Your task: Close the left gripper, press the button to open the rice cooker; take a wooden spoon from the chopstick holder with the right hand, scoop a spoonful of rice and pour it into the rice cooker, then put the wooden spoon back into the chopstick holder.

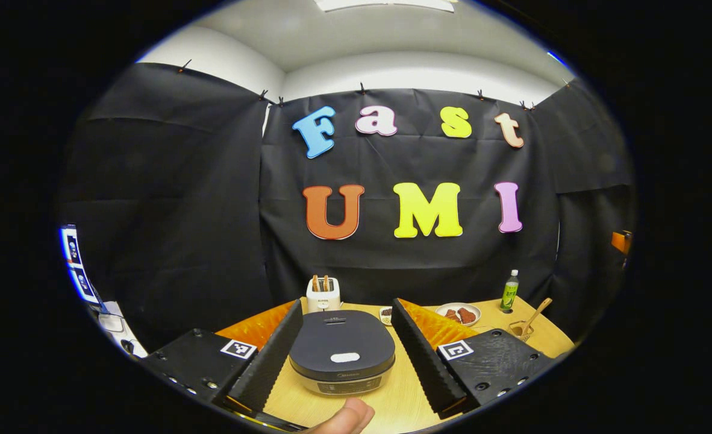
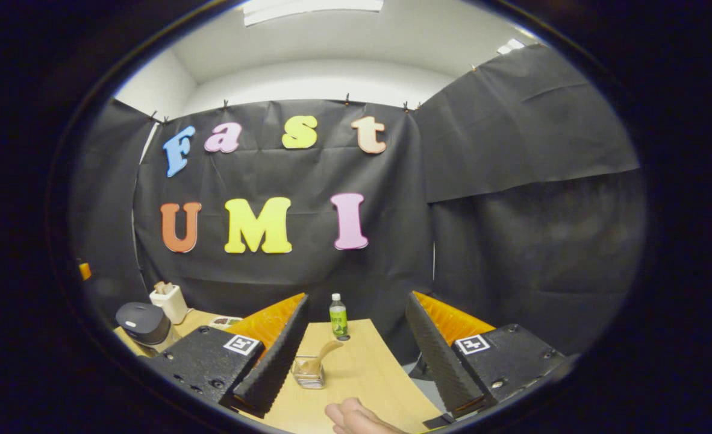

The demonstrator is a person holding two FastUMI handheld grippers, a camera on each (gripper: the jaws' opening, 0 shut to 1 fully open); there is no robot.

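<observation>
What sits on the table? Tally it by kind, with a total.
rice cooker: 1
toaster: 1
bottle: 1
plate: 1
small dish: 1
chopstick holder: 1
wooden spoon: 1
Total: 7

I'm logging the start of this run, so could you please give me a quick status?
Left tool and right tool open, holding nothing. Rice cooker shut, framed by left tool. Wooden spoon in chopstick holder. Nothing in the way.
</observation>
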